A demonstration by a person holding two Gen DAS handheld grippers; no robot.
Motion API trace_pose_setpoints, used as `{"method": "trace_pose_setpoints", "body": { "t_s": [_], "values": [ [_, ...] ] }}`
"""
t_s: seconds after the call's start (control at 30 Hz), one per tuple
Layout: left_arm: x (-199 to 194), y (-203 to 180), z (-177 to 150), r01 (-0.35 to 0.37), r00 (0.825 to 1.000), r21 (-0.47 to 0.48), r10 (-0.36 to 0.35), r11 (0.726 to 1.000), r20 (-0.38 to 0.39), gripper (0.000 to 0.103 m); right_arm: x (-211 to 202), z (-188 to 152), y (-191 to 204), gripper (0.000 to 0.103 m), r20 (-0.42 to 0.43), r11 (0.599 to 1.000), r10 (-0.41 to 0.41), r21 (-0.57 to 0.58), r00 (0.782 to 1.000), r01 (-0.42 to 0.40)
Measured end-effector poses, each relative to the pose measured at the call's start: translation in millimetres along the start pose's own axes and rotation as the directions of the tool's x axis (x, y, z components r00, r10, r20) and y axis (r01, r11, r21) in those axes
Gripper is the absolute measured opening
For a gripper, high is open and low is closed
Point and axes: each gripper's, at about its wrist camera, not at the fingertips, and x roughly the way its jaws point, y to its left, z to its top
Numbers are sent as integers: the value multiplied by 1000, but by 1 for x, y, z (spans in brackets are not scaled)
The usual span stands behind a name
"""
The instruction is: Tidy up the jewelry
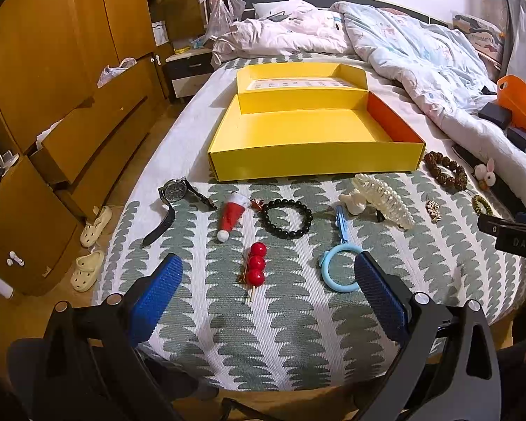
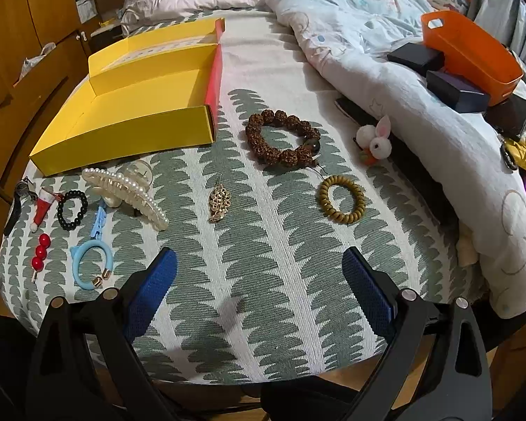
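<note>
Jewelry lies all over the bed cover; the yellow box [image 1: 315, 129] behind it has nothing in it. My left gripper [image 1: 268, 277] is wide open and holds nothing, and the red bead pin [image 1: 256, 268] sits right between its fingers, long way pointing toward the box. My right gripper [image 2: 259, 270] is wide open too, farther from it

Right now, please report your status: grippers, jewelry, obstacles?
Left gripper open, right gripper open, both empty. Yellow box empty; jewelry on bedspread. Nothing blocking.
</note>
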Motion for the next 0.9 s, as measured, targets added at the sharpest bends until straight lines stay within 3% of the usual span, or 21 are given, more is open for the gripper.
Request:
{"method": "trace_pose_setpoints", "body": {
  "t_s": [0.9],
  "values": [
    [7,5,3,-3,1000,26,3,1000,6,97,-6,3,-8,98,25,1000,-24,20,999,24]
  ]
}}
